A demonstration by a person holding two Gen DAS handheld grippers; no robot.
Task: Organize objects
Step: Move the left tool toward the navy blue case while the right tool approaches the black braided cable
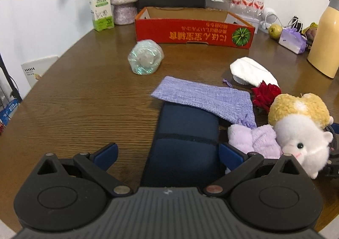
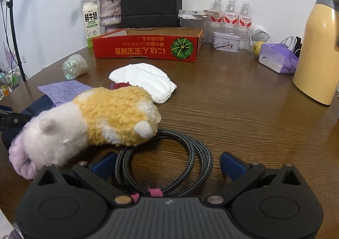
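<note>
Looking along the left gripper, the jaws are seen spread wide, and a dark blue case is framed between them, its long axis running straight away from the camera. A lilac knitted pouch is draped over the case's far end, and a plush hamster is pressed close against the right fingertip. The red cardboard box, judged to be the collecting place, is set well beyond on the wooden table.

Through the right wrist view, the right gripper is likewise shown with jaws apart and nothing held. A coiled braided cable is lying between the fingertips, its loop flat on the table, with the hamster resting on its far-left edge. The cable is judged nearer to this hand, the case to the left; either could be closed upon without much reorientation.
</note>
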